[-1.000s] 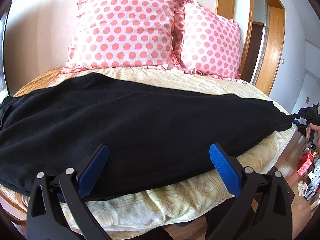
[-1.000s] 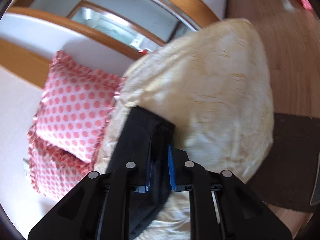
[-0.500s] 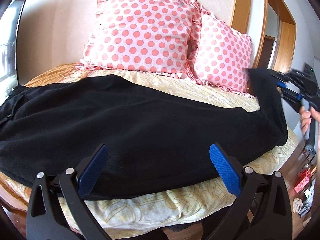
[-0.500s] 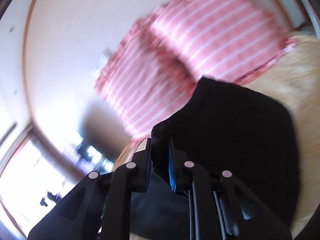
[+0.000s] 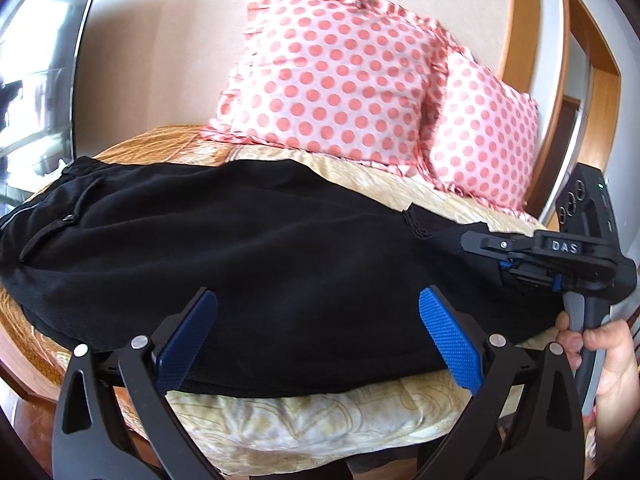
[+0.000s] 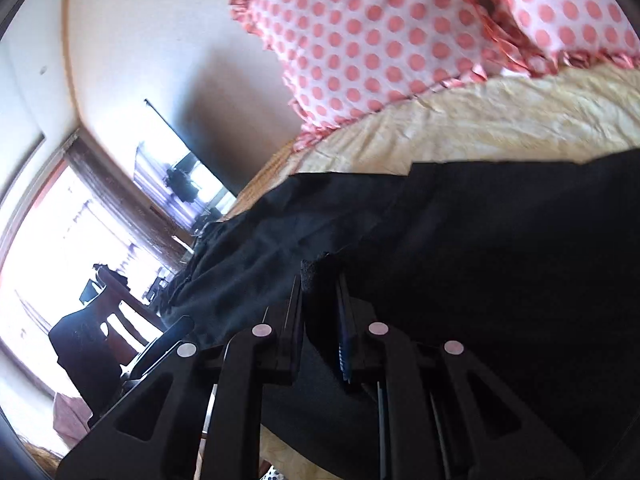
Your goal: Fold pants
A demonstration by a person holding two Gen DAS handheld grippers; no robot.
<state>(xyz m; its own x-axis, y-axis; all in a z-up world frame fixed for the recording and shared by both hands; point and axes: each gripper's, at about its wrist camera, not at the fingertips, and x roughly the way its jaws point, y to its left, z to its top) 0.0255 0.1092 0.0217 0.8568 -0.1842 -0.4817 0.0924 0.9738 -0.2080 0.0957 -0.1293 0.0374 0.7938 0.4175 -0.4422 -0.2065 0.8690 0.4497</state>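
Note:
Black pants [image 5: 240, 248] lie lengthwise across the bed, waistband at the left. My left gripper [image 5: 316, 332] hovers open over the near edge of the pants, with only flat cloth behind its blue pads [image 5: 448, 340]. My right gripper [image 5: 480, 246] comes in from the right, held by a hand [image 5: 600, 344], and is shut on the leg end of the pants, which it carries back over the rest of the garment. In the right wrist view the black cloth [image 6: 320, 276] is pinched between the jaws of the right gripper [image 6: 320, 292], with the pants [image 6: 480, 260] spread beyond.
Two pink polka-dot pillows [image 5: 332, 84] lean against the wall at the head of the bed. A yellow patterned bedspread [image 5: 320, 420] covers the bed and hangs over its near edge. A wooden door frame [image 5: 560, 100] stands at the right, and a bright window [image 6: 60, 220] at the far left.
The right gripper has swung the leg end from the bed's right edge up and leftwards over the pants. My left gripper drifted slightly and stayed open.

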